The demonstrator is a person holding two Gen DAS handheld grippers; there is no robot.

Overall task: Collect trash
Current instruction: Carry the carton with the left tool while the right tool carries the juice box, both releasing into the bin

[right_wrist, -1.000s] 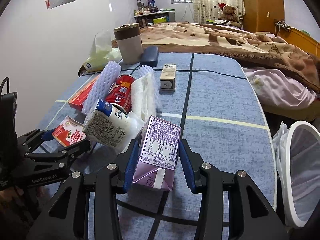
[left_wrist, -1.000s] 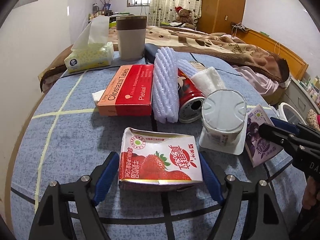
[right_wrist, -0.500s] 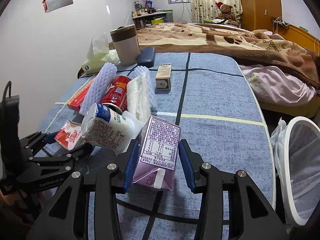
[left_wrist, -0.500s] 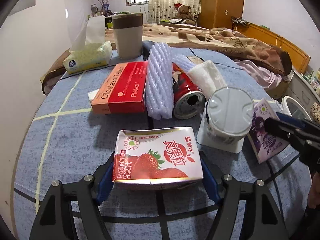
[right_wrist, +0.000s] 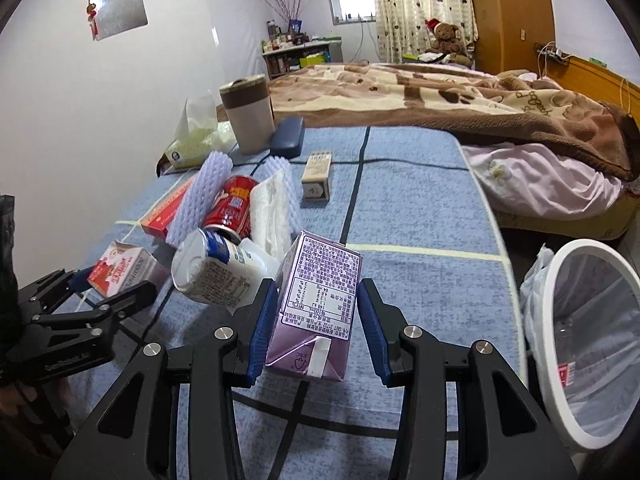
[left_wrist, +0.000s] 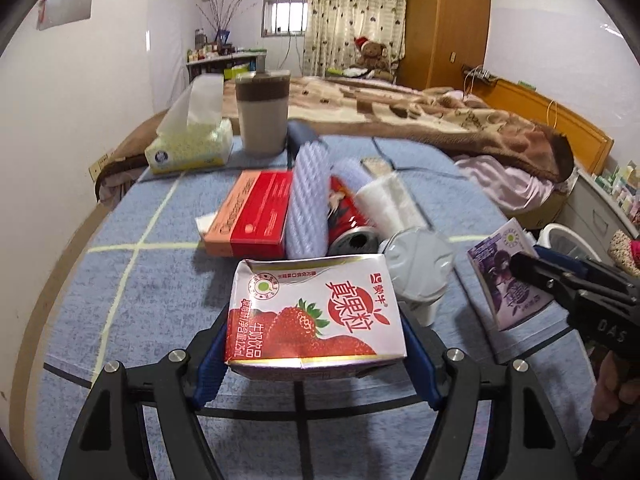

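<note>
My left gripper (left_wrist: 316,354) is shut on a flattened strawberry milk carton (left_wrist: 314,314) and holds it above the blue table cloth (left_wrist: 132,292). My right gripper (right_wrist: 318,330) is shut on a purple drink carton (right_wrist: 316,280), lifted off the table; it also shows in the left wrist view (left_wrist: 506,276). A white yogurt bottle (right_wrist: 212,270), a red can (right_wrist: 232,204) and white foam sleeves (right_wrist: 200,196) lie between the grippers. A white bin with a plastic liner (right_wrist: 592,332) stands past the table's right edge.
A red tablet box (left_wrist: 252,212), a tissue box (left_wrist: 188,146), a grey-brown tumbler (left_wrist: 262,114), a dark case (right_wrist: 286,138) and a small beige box (right_wrist: 316,176) lie farther back. A bed with a brown blanket (right_wrist: 460,100) is behind.
Both grippers have lifted their cartons off the table. The left camera has tilted up, so more of the room shows.
</note>
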